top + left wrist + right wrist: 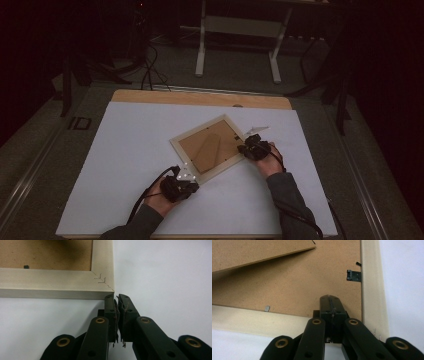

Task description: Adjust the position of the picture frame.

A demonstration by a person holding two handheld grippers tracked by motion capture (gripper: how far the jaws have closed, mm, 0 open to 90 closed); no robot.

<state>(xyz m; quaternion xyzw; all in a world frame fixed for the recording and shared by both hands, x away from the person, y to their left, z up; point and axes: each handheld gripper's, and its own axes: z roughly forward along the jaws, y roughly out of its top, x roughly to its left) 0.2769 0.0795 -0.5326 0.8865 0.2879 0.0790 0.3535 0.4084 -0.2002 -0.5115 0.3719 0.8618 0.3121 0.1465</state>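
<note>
Picture frame lies face down on the white tabletop, turned diamond-wise, brown backing up. Left gripper held low and level from the near side, jaws closed with nothing between them, tips right at the frame's near corner, just off its outer edge. Right gripper comes in over the frame's right corner, jaws closed and empty, tips above the backing board, a black hanger clip ahead to their right. Bare tabletop lies open right of the left jaws.
</note>
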